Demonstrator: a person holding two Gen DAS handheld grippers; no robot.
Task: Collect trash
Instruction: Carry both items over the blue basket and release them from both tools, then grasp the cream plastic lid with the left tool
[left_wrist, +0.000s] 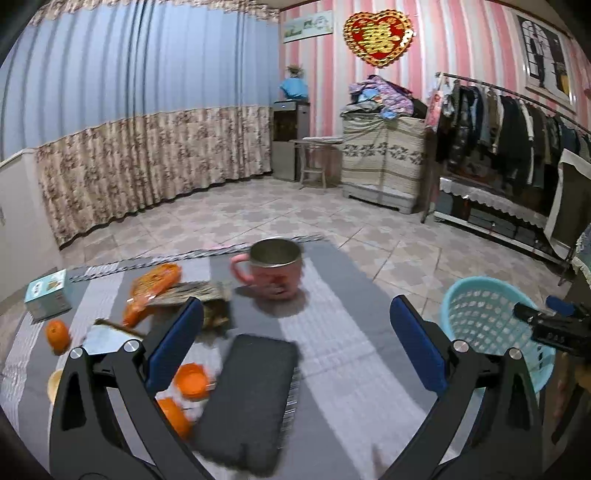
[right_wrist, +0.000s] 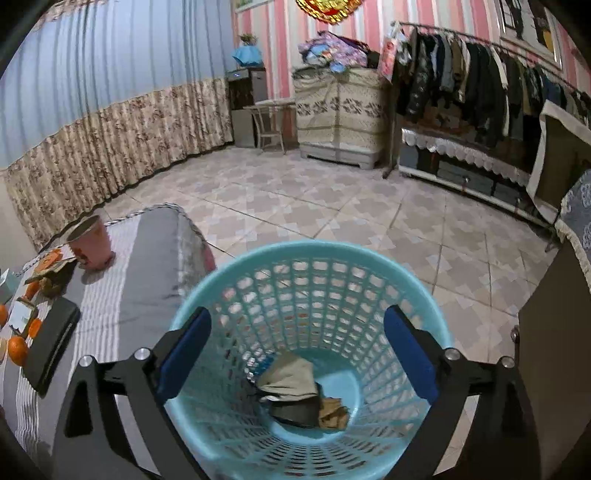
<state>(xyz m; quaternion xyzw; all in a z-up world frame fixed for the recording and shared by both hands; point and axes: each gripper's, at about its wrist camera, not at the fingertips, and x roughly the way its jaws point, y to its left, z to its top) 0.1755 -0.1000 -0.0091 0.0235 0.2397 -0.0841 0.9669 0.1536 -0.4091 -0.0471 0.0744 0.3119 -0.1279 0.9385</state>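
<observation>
Your left tool (left_wrist: 295, 339) hangs over the grey-and-white striped cloth on the bench (left_wrist: 332, 354) with its blue pads spread wide and nothing between them. Your right tool (right_wrist: 297, 347) is just as wide apart and empty, poised above the mouth of the turquoise perforated plastic basket (right_wrist: 369, 258), which stands on the tiled floor off the bench's right edge. Crumpled tan and dark scraps (right_wrist: 295, 391) already lie in its bottom.

What is left to collect sits on the far-left part of the bench: an orange printed plastic wrapper (left_wrist: 155, 284) and, touching its near edge, a flattened brownish paper wrapper (left_wrist: 199, 295). Both lie ahead and to the left of your left tool; the brownish one runs roughly left to right and its right end shows just beyond the left pad. The frame is blurred here, so treat its exact outline as uncertain.

That makes the left tool the nearer one by far; the right is well apart, across the bench. To take the wrapper you would likely push forward and left, passing over the dark grey flat rectangular case (left_wrist: 251, 398) lying right under you. Watch the pink mug with a metal liner (left_wrist: 273, 269) standing just right of the wrappers, and the oranges (left_wrist: 57, 334) and orange lid (left_wrist: 192, 380) on the near left, which do not look like trash.
</observation>
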